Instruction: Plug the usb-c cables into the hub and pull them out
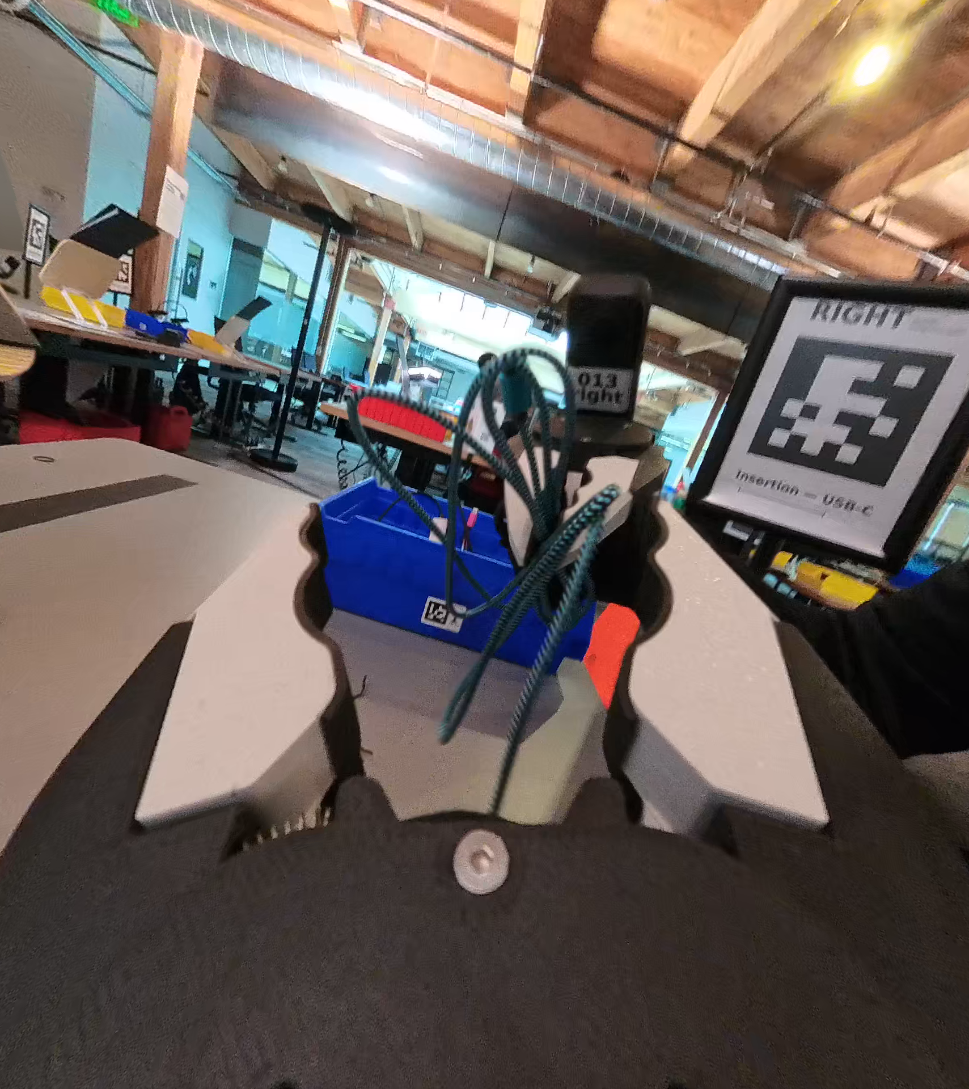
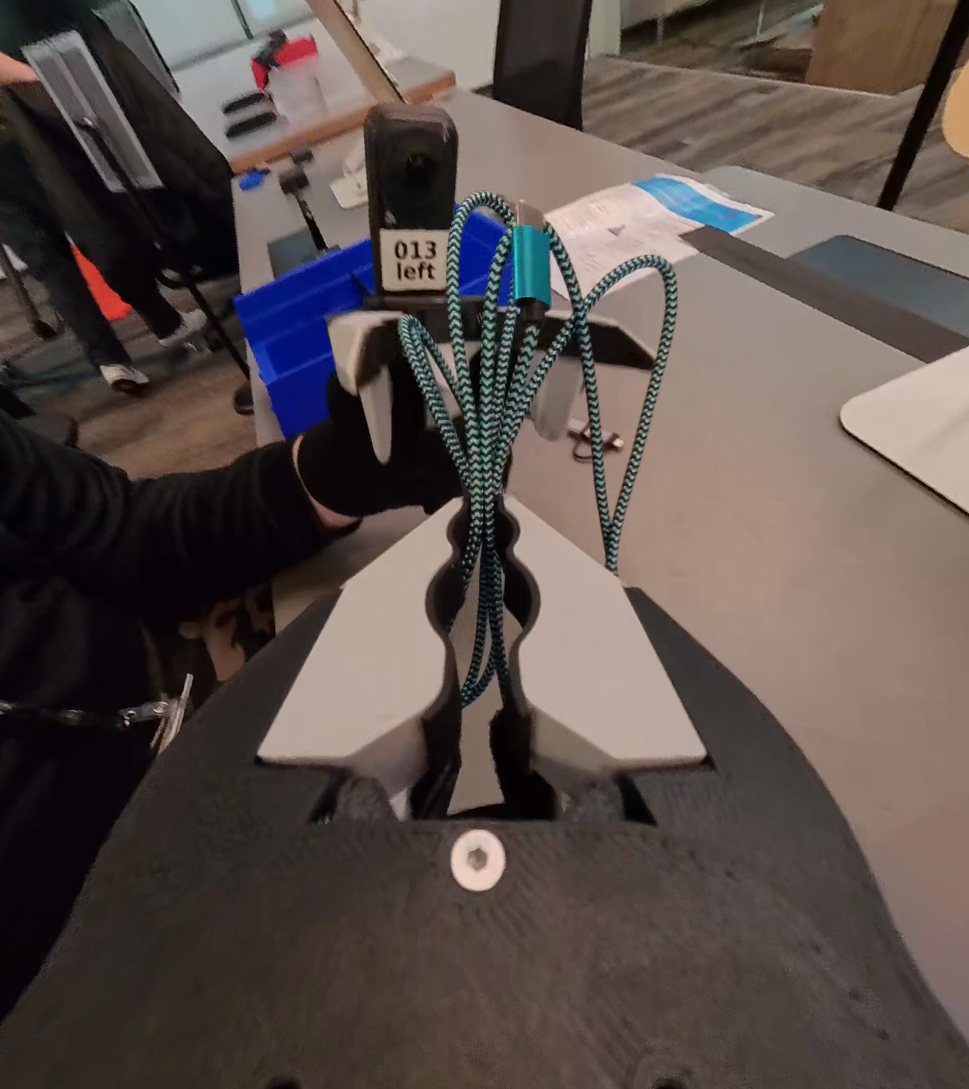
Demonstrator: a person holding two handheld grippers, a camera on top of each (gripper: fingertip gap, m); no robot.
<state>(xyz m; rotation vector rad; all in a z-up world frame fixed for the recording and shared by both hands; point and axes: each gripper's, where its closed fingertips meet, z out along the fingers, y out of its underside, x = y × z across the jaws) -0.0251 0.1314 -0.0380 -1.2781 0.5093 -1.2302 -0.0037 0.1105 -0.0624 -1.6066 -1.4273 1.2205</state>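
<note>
A bundle of teal-and-black braided usb-c cable (image 2: 488,448) is looped several times, and its teal metal plug (image 2: 529,265) points up. My right gripper (image 2: 485,524) is shut on the bundle and holds it above the grey table (image 2: 764,560). In the left wrist view the same bundle (image 1: 535,566) hangs from the right gripper (image 1: 564,524) straight ahead. My left gripper (image 1: 485,530) is wide open and empty, facing the bundle. It also shows in the right wrist view (image 2: 464,436), held by a black-gloved hand (image 2: 364,471). I cannot make out a hub.
A blue bin (image 1: 399,560) stands on the table behind the grippers. A framed marker sign (image 1: 859,424) stands at the right. A short dark cable (image 2: 594,442) lies on the table, with papers (image 2: 647,218) beyond. A white stand base (image 2: 941,436) sits right. A person stands far left. The grippers' ends are close to 4 cm from one another.
</note>
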